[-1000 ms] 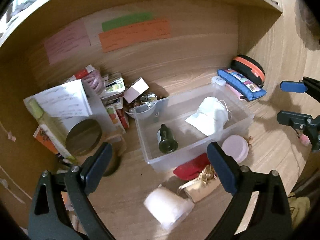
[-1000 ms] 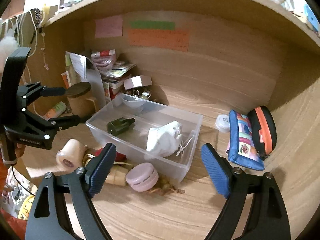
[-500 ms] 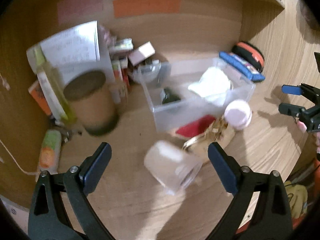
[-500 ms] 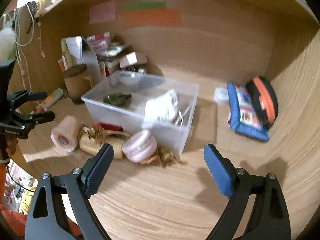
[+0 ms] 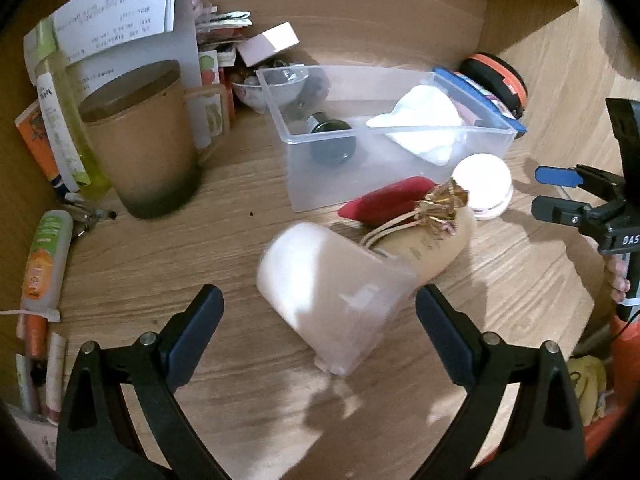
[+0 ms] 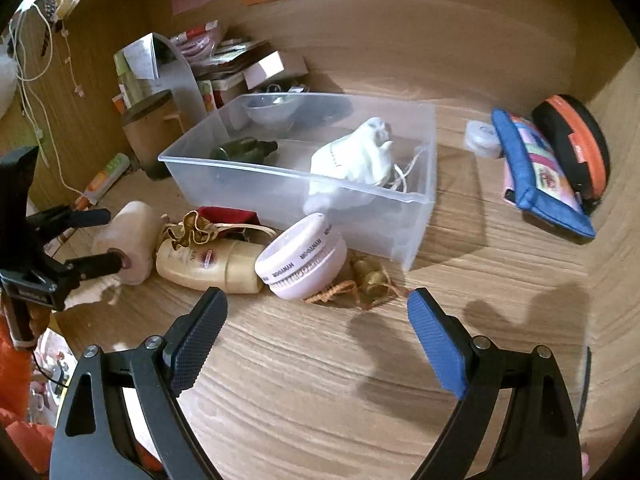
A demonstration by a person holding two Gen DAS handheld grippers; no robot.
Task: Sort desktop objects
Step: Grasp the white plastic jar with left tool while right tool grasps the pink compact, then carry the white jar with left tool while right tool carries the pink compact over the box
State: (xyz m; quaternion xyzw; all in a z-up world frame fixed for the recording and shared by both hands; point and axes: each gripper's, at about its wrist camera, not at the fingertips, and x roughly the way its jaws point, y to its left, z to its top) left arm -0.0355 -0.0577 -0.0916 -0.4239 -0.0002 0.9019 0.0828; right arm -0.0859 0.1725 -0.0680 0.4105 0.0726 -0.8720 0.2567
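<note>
Wooden worktop [image 5: 168, 264] fills my left view: my left claw [image 5: 318, 312], gaping and empty, straddles the toppled white roll [image 5: 332, 292], long axis pointing ahead-left. Right view: my right claw [image 6: 316, 320], wide and empty, hangs farther away, facing the pink jar [image 6: 302, 262] beside the clear bin [image 6: 416, 216].

Left tool [image 5: 318, 330]: black plastic arms, silver screws, dark navy ribbed pads. Right tool [image 6: 318, 338]: black arms, silver screws, one bright blue textured pad, one navy; white lettering on its body; bare fingers [image 5: 618, 280] grip the handle.
</note>
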